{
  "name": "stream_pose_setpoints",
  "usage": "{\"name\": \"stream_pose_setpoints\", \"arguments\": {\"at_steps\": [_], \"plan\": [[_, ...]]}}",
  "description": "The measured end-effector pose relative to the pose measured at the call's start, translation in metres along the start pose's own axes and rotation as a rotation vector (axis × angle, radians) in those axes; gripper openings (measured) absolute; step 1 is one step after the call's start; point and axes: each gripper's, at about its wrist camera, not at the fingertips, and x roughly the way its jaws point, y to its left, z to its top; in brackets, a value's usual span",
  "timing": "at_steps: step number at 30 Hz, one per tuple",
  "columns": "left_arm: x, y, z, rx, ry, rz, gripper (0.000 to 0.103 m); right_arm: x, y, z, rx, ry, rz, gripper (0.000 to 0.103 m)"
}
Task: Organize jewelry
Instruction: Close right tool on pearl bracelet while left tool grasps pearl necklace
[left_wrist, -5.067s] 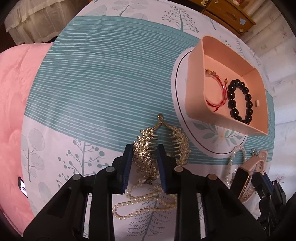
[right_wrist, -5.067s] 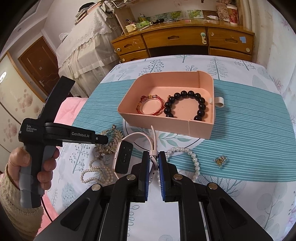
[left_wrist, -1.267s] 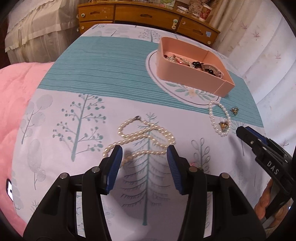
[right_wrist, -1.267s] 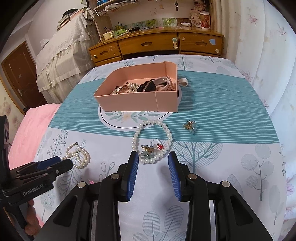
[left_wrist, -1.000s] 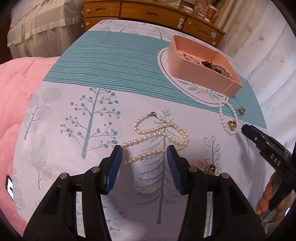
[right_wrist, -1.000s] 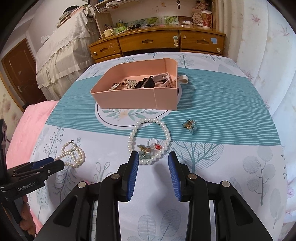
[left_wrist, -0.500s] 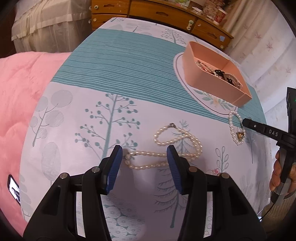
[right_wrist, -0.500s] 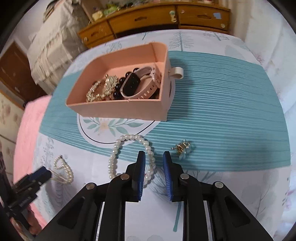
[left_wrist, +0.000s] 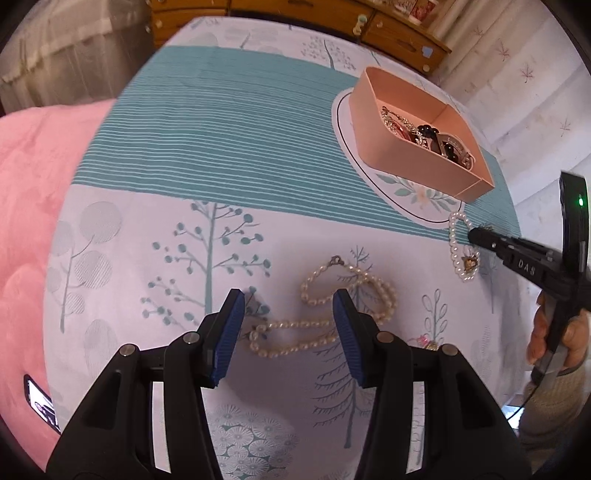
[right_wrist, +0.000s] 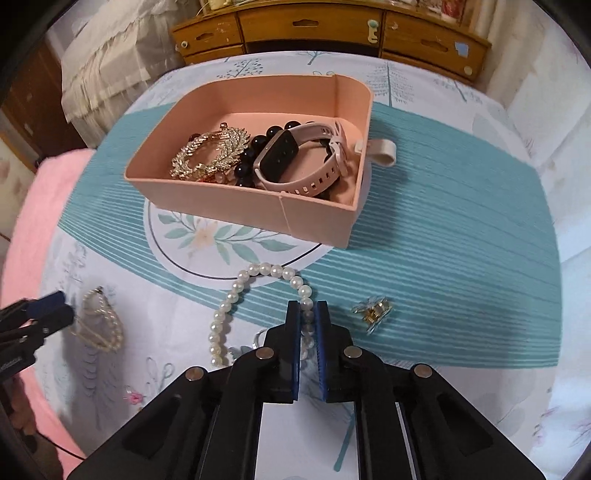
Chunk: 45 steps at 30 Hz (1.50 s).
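Note:
A pink box (right_wrist: 314, 218) holds a gold hair comb (right_wrist: 207, 155), a black bead bracelet (right_wrist: 255, 155) and a pink smartwatch (right_wrist: 295, 162). It also shows in the left wrist view (left_wrist: 417, 155). My right gripper (right_wrist: 306, 314) is shut on the right side of a white pearl bracelet (right_wrist: 236, 295) lying on the cloth. My left gripper (left_wrist: 288, 310) is open over a long pearl necklace (left_wrist: 325, 306). The necklace's lower loop lies between the jaws.
A small gold clip (right_wrist: 373, 312) lies right of the pearl bracelet. A small pink trinket (left_wrist: 424, 341) lies by the left gripper's right finger. A pink blanket (left_wrist: 29, 221) borders the cloth on the left. A wooden dresser (right_wrist: 332, 26) stands behind.
My right gripper has lowered onto the pearl bracelet and closed on it. My left gripper has moved in over the pearl necklace, still open.

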Motion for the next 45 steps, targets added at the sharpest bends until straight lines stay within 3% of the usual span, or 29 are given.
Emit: {"name": "stream_pose_setpoints", "arguments": {"at_steps": [10,15,21,26,32,40,42,44,45], "plan": [[0.017,-0.015,0.02,0.073,0.118,0.04,0.037,-0.03,-0.01,-0.013,0.054,-0.051,0.085,0.007],[0.014,-0.032,0.018,0.121,0.118,0.016,0.037,-0.055,-0.003,-0.022,0.047,-0.09,0.115,0.007],[0.009,-0.06,0.0,0.317,0.124,0.015,0.037,-0.08,0.005,-0.026,0.027,-0.122,0.151,0.007],[0.01,-0.078,-0.025,0.52,0.115,0.072,0.037,-0.092,0.013,-0.03,0.013,-0.14,0.17,0.007],[0.023,-0.085,-0.027,0.627,0.116,0.123,0.037,-0.096,0.019,-0.032,0.004,-0.148,0.182,0.007],[0.034,-0.096,-0.011,0.613,0.144,0.147,0.037,-0.097,0.013,-0.034,0.024,-0.15,0.184,0.007],[0.036,-0.096,-0.005,0.585,0.139,0.165,0.029,-0.094,0.009,-0.034,0.04,-0.146,0.186,0.007],[0.036,-0.094,0.002,0.546,0.13,0.194,0.006,-0.091,0.006,-0.034,0.049,-0.141,0.188,0.007],[0.037,-0.089,0.007,0.504,0.144,0.167,0.006,-0.091,0.005,-0.035,0.052,-0.141,0.189,0.007]]}}
